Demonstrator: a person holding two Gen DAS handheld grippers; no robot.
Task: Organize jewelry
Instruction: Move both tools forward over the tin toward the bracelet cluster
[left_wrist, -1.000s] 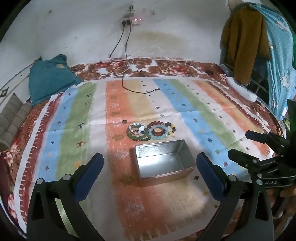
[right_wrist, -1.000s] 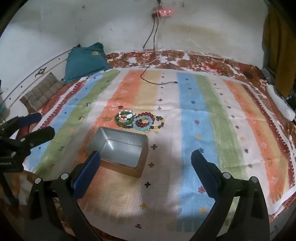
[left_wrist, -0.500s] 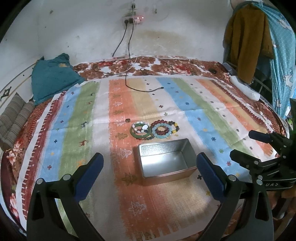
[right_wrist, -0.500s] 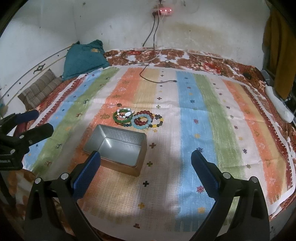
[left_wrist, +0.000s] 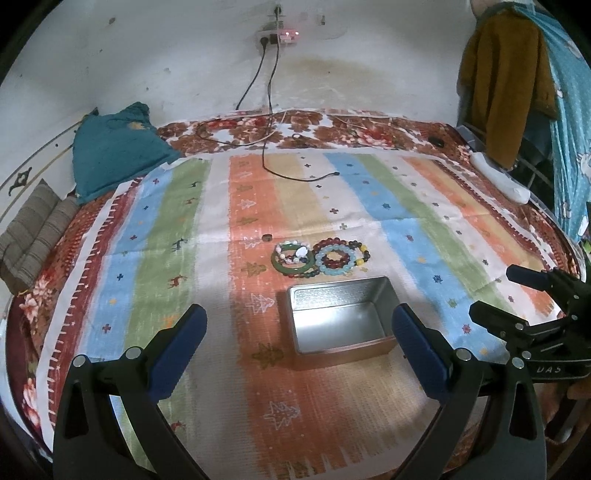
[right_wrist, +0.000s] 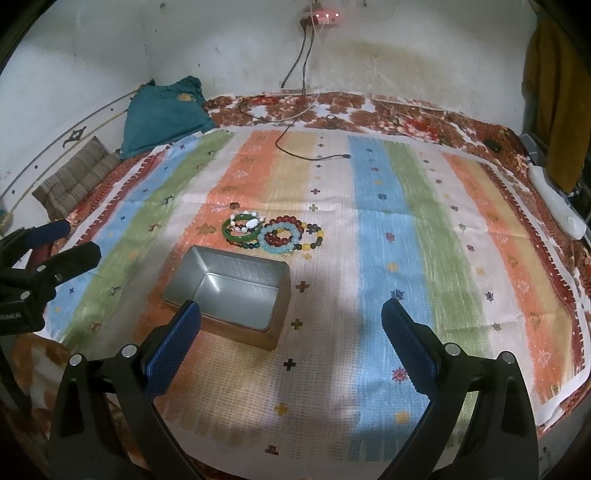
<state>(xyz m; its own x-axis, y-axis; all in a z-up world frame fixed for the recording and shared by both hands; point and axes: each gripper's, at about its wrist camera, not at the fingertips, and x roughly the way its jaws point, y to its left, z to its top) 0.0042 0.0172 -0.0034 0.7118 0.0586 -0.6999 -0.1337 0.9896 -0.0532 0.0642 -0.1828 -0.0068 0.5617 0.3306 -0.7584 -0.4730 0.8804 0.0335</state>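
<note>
An open, empty metal tin (left_wrist: 341, 320) (right_wrist: 229, 295) sits on the striped cloth. Just beyond it lies a cluster of bead bracelets: a green bangle with white beads (left_wrist: 291, 258) (right_wrist: 242, 229) and a light-blue and dark-red beaded pair (left_wrist: 338, 256) (right_wrist: 284, 234). A small dark ring (left_wrist: 266, 236) (right_wrist: 235, 205) lies behind them. My left gripper (left_wrist: 295, 339) is open and empty, near of the tin. My right gripper (right_wrist: 290, 332) is open and empty, near and right of the tin; it also shows in the left wrist view (left_wrist: 532, 306).
A black charging cable (left_wrist: 295, 173) trails from the wall socket onto the cloth. A teal cushion (left_wrist: 114, 147) and a striped cushion (left_wrist: 33, 229) lie at the far left. Clothes (left_wrist: 495, 81) hang at the right, above a white power strip (left_wrist: 498, 177).
Both views have drifted slightly, so the tin and bracelets sit a little further right in the left wrist view. Both grippers stay open and empty.
</note>
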